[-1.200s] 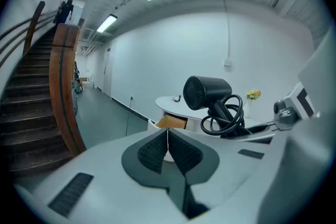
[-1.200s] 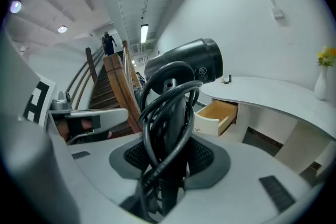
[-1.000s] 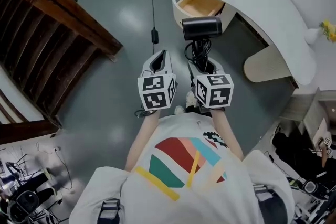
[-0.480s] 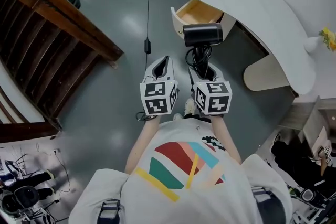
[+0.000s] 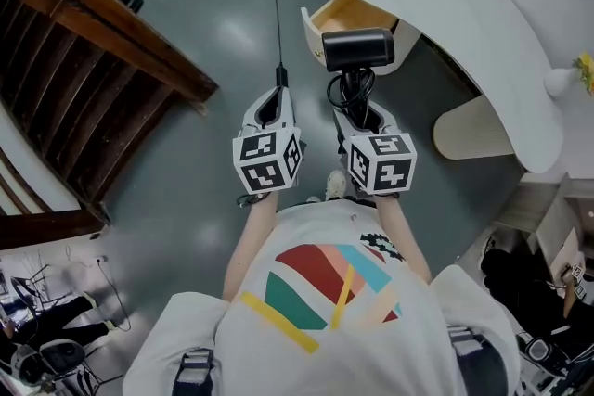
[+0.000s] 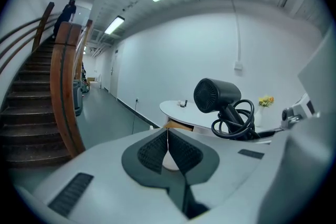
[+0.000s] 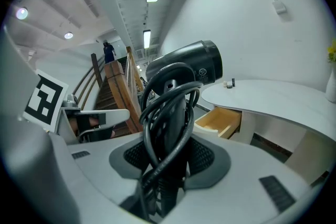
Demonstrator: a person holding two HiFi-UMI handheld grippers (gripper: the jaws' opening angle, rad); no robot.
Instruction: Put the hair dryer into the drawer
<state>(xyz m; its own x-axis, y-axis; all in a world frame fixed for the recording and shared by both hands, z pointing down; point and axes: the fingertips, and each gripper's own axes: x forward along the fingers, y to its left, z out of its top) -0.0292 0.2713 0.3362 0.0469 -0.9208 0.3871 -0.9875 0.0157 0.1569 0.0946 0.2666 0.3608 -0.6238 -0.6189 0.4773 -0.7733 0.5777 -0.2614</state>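
R gripper (image 5: 363, 113) fingers clamped on hair dryer (image 5: 357, 50) handle, head fwd w/ open drawer (image 5: 350, 10) just beyond it under bench (image 5: 464, 14); L gripper (image 5: 270, 104) fingers pinched shut, empty, alongside.

left tool (image 5: 277, 97) closed, right tool (image 5: 360, 113) clamped

head view steeply down; gripper views close, forward; all share drawer (image 5: 351, 9).

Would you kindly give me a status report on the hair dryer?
Right tongs shut on hair dryer handle. Left tongs shut, empty. Drawer open ahead. Hanging cable near left tongs.
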